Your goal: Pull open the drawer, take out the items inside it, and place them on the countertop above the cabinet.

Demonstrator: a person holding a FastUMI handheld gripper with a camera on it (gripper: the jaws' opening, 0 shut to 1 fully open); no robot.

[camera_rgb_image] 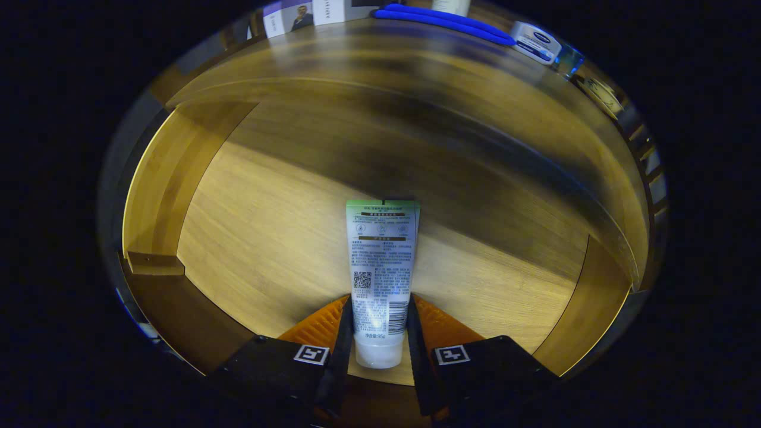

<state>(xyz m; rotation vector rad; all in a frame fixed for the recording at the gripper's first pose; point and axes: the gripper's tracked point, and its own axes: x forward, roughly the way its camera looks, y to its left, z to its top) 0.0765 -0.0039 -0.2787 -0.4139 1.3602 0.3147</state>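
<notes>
A white squeeze tube (380, 273) with a green top band and a white cap points away from me, its cap end toward the camera. My gripper (378, 324) is shut on the tube, both fingers pressing its sides near the cap. Below and around it lies the open wooden drawer (250, 238), its pale floor bare, with side walls at left and right. Beyond the drawer's far wall runs the wooden countertop (380, 53).
On the countertop at the back lie a blue toothbrush-like handle (443, 21), a small white and blue jar (537, 43), and boxes (297, 15) standing at the far left. The drawer's left wall has a small wooden ledge (154, 263).
</notes>
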